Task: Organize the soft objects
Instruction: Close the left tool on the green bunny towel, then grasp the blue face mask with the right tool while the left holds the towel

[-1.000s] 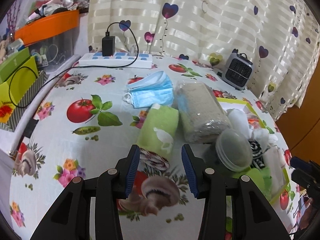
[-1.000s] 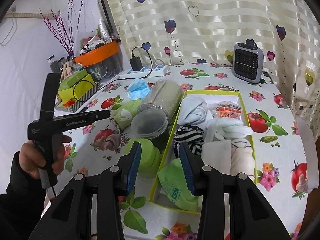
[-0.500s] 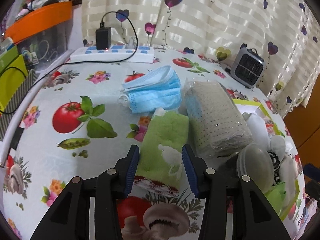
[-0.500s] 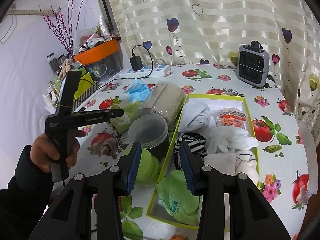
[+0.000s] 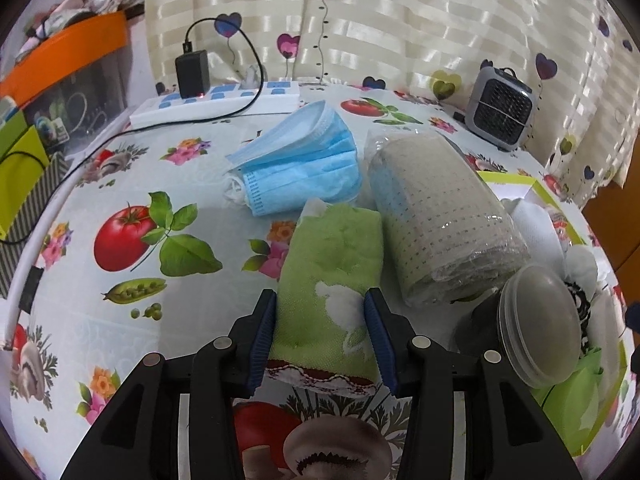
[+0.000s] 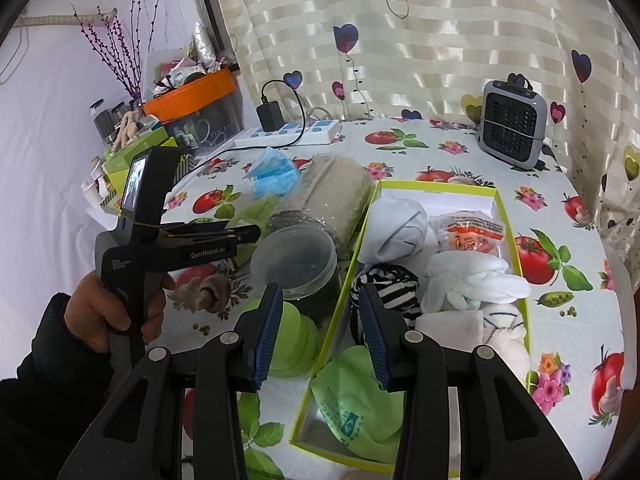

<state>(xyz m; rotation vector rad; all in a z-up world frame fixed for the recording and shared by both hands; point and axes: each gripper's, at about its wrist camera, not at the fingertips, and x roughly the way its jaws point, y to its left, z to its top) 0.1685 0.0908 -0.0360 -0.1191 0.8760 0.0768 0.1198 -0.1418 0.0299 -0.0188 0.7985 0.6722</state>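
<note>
A folded green towel [image 5: 332,264] lies on the fruit-print tablecloth, and my left gripper [image 5: 320,295] is open with its blue pads on either side of the towel's near half. Blue face masks [image 5: 296,168] and a plastic-wrapped beige roll [image 5: 440,220] lie just beyond and to the right. My right gripper [image 6: 320,292] hangs open over the near left wall of a yellow-green box [image 6: 508,216], with nothing between its fingers. The box holds white socks [image 6: 472,280], a striped cloth [image 6: 384,280] and a green bag [image 6: 352,396]. In the right wrist view a hand [image 6: 104,320] holds the left gripper [image 6: 250,236] over the towel [image 6: 256,210].
A lidded clear tub [image 6: 296,260] and green lids [image 6: 296,336] stand left of the box. A power strip with a charger [image 5: 224,100] and an orange-lidded bin [image 5: 68,52] sit at the back left, a small grey heater [image 5: 500,108] at the back right, before a curtain.
My left gripper has moved forward and down, so the green towel now lies between its fingers instead of ahead of them. The right gripper has drifted only slightly.
</note>
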